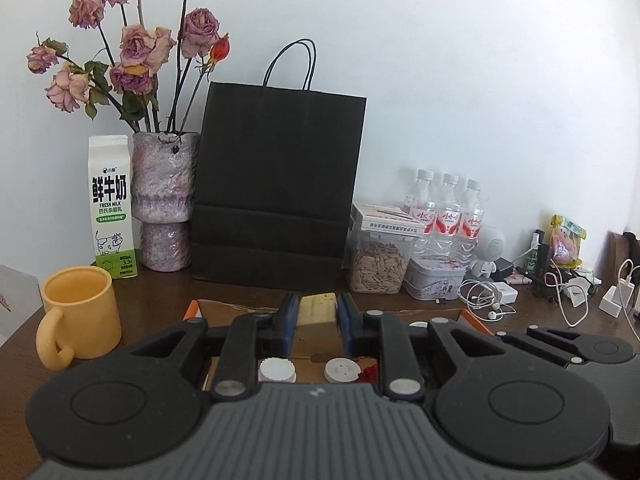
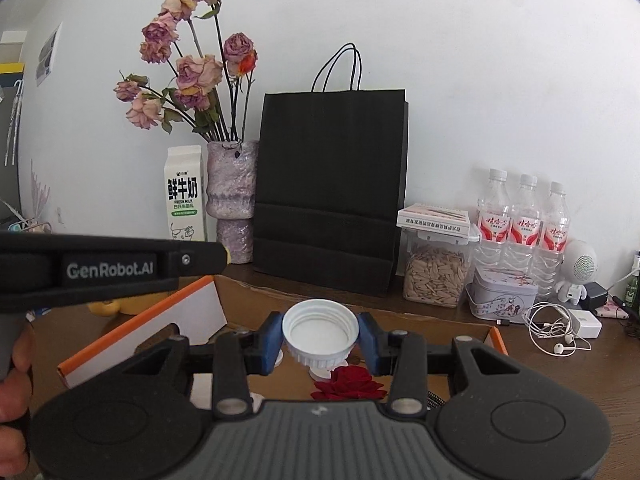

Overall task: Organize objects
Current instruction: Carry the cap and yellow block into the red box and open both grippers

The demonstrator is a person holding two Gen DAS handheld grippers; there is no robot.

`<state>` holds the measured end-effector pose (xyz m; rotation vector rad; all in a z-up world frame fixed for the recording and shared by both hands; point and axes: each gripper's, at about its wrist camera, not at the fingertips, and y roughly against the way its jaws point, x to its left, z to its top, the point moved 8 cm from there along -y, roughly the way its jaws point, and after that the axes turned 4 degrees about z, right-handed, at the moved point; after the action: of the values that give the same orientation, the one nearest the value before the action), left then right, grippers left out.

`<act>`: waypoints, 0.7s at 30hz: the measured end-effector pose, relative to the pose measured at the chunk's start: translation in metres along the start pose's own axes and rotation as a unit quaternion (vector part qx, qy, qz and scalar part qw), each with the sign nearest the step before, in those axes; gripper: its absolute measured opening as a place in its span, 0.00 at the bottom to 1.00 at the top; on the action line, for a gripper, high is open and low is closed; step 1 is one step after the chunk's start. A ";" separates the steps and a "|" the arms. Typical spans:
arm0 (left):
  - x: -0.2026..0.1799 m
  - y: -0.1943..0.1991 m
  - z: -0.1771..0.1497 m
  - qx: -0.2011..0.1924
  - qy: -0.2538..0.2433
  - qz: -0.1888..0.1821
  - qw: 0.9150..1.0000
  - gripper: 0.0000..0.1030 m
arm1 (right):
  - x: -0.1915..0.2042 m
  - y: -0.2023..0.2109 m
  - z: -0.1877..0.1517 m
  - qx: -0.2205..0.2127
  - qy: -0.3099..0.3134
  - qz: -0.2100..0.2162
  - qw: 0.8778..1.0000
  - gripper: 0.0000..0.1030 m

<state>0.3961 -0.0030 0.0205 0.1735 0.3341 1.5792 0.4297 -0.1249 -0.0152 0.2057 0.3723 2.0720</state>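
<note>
My left fingers (image 1: 318, 314) are gripping a wooden block (image 1: 317, 309), my right fingers (image 2: 320, 338) a white cap (image 2: 320, 330), both over the open box (image 2: 498, 338); next I'm judging where each belongs.

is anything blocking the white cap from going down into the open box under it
Nothing visible does. The white cap, clamped in the right tongs, hangs over the open box; only a red rose and other caps lie inside.
</note>
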 end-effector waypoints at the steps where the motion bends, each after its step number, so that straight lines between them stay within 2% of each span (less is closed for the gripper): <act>1: 0.001 -0.005 -0.003 0.006 -0.001 0.002 1.000 0.22 | -0.001 -0.004 -0.003 0.006 -0.001 0.001 1.000 0.38; 6: 0.005 -0.022 -0.018 0.038 -0.008 0.009 0.999 0.22 | -0.005 -0.014 -0.018 0.029 -0.004 0.000 1.000 0.38; 8: 0.007 -0.023 -0.022 0.042 -0.001 0.013 0.999 0.27 | -0.006 -0.015 -0.022 0.037 -0.007 -0.003 0.999 0.42; 9: 0.008 -0.022 -0.022 0.043 -0.001 0.014 0.999 0.42 | -0.007 -0.015 -0.024 0.040 -0.008 -0.005 0.999 0.52; 10: 0.008 -0.021 -0.022 0.044 0.000 0.017 0.999 0.69 | -0.008 -0.014 -0.025 0.040 -0.008 -0.009 0.999 0.69; 11: 0.009 -0.019 -0.021 0.040 0.000 0.023 0.999 0.83 | -0.008 -0.012 -0.025 0.036 -0.008 -0.014 0.999 0.79; 12: 0.010 -0.016 -0.019 0.030 -0.001 0.031 0.999 0.98 | -0.009 -0.010 -0.023 0.027 -0.009 -0.020 0.999 0.94; 14: 0.011 -0.011 -0.016 0.016 -0.005 0.046 0.999 1.00 | -0.009 -0.005 -0.020 0.013 -0.010 -0.025 1.000 1.00; 21: 0.016 -0.005 -0.012 0.016 0.004 0.050 0.999 1.00 | -0.008 -0.001 -0.018 0.010 -0.013 -0.022 1.000 1.00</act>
<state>0.3966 0.0119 0.0056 0.2114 0.3615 1.6746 0.4291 -0.1341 -0.0324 0.2353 0.3789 2.0200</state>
